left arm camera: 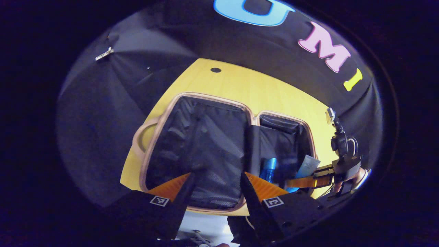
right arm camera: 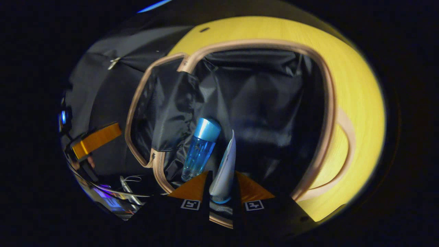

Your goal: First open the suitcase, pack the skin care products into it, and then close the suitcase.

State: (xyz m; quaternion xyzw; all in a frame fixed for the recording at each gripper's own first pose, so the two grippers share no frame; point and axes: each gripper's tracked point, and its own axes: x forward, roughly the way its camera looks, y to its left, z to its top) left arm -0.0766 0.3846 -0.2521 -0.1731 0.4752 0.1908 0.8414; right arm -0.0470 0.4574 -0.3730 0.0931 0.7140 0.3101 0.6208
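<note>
Packing step: clamping the white tube [right arm camera: 224,168] in my right gripper [right arm camera: 222,192] beside the blue bottle [right arm camera: 200,147] inside the open suitcase [right arm camera: 329,103], I judge releasing comes next, my left gripper [left arm camera: 216,181] spread empty.

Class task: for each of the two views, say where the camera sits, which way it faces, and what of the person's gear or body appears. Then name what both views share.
Left gripper view: rides on the left gripper, facing the open suitcase on the yellow table; the right gripper and a hand appear farther off.
Right gripper view: rides on the right gripper, looking into the suitcase, holding a white tube beside a blue bottle.
Shared: suitcase, table, tube, bottle.
</note>
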